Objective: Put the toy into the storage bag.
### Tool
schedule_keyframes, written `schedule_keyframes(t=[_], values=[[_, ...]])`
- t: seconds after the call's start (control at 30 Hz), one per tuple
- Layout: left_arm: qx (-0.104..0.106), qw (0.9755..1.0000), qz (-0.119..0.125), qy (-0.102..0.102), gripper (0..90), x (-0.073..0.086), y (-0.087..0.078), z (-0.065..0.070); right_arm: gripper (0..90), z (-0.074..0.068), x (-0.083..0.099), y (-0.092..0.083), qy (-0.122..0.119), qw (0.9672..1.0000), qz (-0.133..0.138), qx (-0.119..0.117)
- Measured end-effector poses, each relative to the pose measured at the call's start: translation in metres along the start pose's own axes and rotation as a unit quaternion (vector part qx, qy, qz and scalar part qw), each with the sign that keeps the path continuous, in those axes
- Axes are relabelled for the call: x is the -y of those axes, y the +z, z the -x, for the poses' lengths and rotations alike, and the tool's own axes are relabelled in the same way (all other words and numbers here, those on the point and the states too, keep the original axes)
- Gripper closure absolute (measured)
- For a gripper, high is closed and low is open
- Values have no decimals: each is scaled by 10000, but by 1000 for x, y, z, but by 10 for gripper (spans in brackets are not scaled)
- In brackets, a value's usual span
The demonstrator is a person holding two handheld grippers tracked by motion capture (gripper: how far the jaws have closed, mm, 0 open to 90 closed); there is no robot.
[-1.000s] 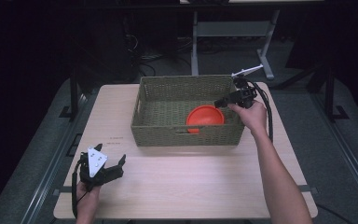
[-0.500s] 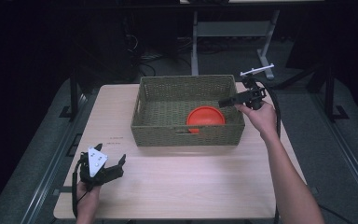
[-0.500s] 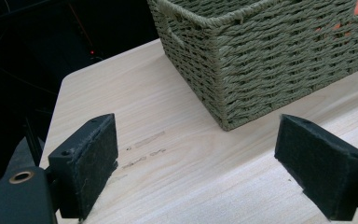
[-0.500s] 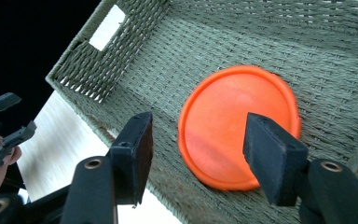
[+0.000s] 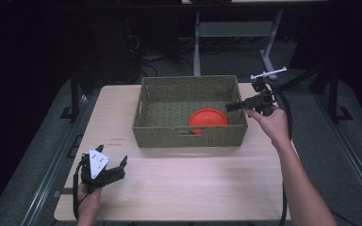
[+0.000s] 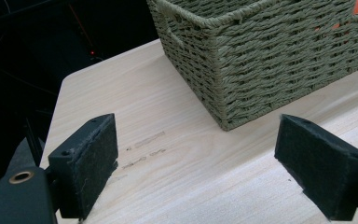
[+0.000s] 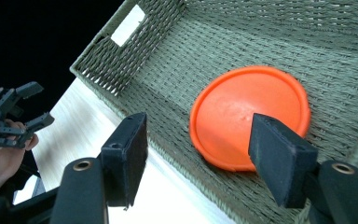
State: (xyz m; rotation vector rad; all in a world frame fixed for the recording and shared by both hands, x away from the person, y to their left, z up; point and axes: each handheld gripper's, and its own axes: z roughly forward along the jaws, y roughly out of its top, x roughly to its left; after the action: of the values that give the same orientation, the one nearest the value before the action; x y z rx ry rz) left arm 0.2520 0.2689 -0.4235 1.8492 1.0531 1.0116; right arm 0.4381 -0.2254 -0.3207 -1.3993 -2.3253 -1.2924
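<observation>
Right gripper: the right gripper [image 5: 235, 105] is pulling back toward the right and far side, away from the woven basket [image 5: 188, 137]; a second ago it was reaching in over the basket's right end, and now it is hanging above the right rim with its body outside the wall.
Right gripper state: its jaws are standing wide apart with nothing between them, as the right gripper view shows [image 7: 200, 154].
Orange disc: the orange disc [image 5: 208, 118] is lying flat on the basket floor, in the near right part, close to the near wall; in the right gripper view [image 7: 249, 114] it is sitting just beyond the open jaws, apart from both pads.
What has changed: the disc is keeping the same place across the three moments, while the hand above it is moving off; it looks released.
Meaning for the work: placing the disc in the basket appears done, and the right arm is most likely clearing out.
Left gripper: the left gripper [image 5: 118, 168] is staying low at the near left of the worktop [image 5: 193, 174], unmoved; its jaws are open wide and empty, pointing at the basket's near left corner [image 6: 223, 84].
Risk: little; the cable is trailing clear of the basket.
</observation>
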Motion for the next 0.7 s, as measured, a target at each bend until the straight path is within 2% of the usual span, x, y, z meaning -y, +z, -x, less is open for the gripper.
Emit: schedule_keyframes(t=[0.4,0.7], values=[[-1,10000,3,8,127,0,0,0,344,0,21,-15,-38,9999,138,-54],[-1,10000,-3,12,127,0,0,0,336,3,37,-24,-28,9999,144,-77]])
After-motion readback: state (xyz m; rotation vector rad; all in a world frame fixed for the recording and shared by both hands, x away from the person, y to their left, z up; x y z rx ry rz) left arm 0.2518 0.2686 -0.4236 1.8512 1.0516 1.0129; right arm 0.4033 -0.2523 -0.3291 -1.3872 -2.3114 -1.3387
